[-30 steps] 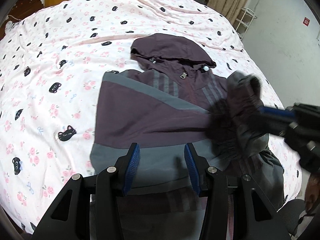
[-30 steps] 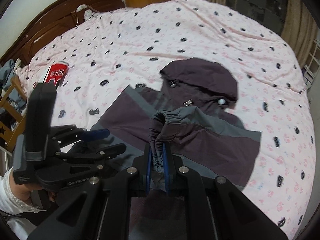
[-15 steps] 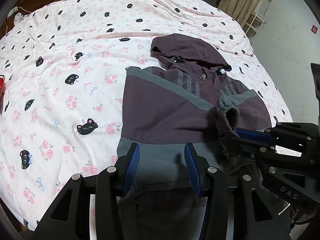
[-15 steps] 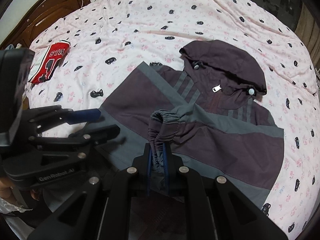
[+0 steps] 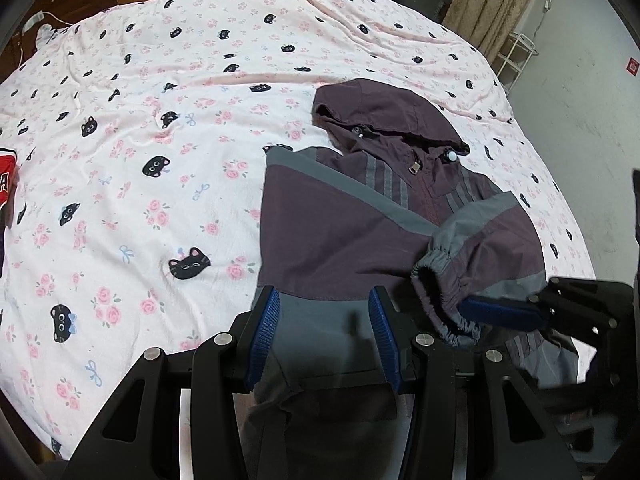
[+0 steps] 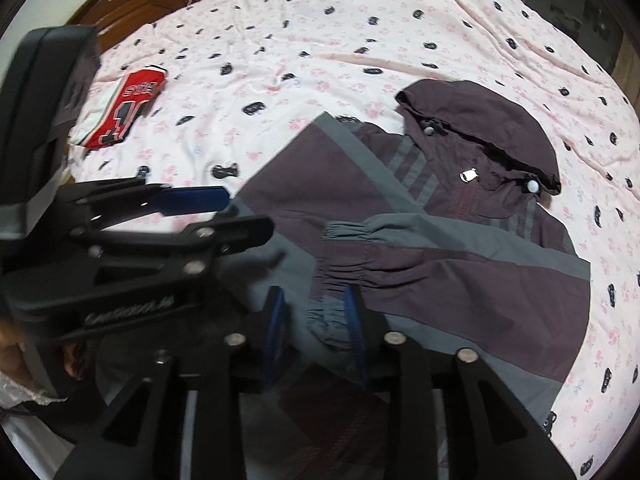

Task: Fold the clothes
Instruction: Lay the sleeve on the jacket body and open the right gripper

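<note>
Both grippers, left [image 5: 324, 336] and right [image 6: 314, 330], stood with jaws parted, nothing clamped, over the hem of a purple-and-grey jacket [image 5: 360, 220] lying lengthwise on the bed [image 5: 160, 160] (hood [image 5: 380, 116] pointing away).

The jacket [image 5: 360, 216] was thin woven cloth, matt purple and grey, its cuff [image 6: 340, 256] gathered with elastic. The bedsheet [image 5: 160, 120] looked soft, printed cotton, slightly rumpled. The left tongs [image 5: 324, 336] were matt black plastic with ribbed blue pads [image 5: 382, 340] and shiny metal screws. The headboard [image 6: 132, 4] was glossy dark wood.
</note>
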`<action>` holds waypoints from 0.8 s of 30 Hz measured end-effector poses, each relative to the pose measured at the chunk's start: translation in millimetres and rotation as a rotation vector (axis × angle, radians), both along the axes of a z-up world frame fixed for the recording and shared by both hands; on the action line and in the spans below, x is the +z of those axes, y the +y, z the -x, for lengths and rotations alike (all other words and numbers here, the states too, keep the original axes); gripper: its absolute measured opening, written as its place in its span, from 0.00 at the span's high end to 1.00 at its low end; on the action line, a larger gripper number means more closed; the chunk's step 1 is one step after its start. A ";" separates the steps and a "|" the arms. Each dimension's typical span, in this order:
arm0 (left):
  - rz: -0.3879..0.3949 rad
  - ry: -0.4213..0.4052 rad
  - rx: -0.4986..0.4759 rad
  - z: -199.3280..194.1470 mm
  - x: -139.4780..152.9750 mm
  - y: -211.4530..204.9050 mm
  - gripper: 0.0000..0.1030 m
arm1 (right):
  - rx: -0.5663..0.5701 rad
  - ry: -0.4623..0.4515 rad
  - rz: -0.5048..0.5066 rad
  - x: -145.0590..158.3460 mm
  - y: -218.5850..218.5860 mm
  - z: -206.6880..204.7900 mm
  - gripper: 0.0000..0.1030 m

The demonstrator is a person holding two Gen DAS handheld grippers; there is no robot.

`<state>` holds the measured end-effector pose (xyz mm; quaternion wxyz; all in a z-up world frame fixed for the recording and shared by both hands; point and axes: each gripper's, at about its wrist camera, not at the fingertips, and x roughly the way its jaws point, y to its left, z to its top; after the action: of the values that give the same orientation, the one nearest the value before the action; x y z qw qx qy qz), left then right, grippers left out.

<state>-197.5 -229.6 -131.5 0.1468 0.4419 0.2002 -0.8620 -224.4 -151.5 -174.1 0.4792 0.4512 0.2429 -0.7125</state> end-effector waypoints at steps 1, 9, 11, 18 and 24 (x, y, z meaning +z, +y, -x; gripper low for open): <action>0.000 0.001 0.001 0.2 0.5 -0.7 0.59 | 0.009 -0.006 0.008 1.6 1.4 -1.8 0.63; 0.015 0.022 -0.034 9.4 9.9 8.4 0.59 | -0.002 -0.101 0.171 36.5 44.5 9.2 0.60; 0.024 0.037 -0.067 16.3 15.4 18.7 0.59 | -0.040 -0.099 0.198 43.4 60.7 20.0 0.60; 0.027 0.055 -0.241 57.9 23.6 69.8 0.59 | -0.269 -0.068 0.201 42.3 118.3 76.4 0.59; 0.031 -0.051 -0.227 73.9 -4.7 80.5 0.59 | -0.340 -0.084 0.168 23.4 129.2 112.9 0.59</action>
<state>-271.4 -149.1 -136.2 0.0602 0.4813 0.1319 -0.8645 -337.3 -22.3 -150.7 0.3978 0.4735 0.0826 -0.7815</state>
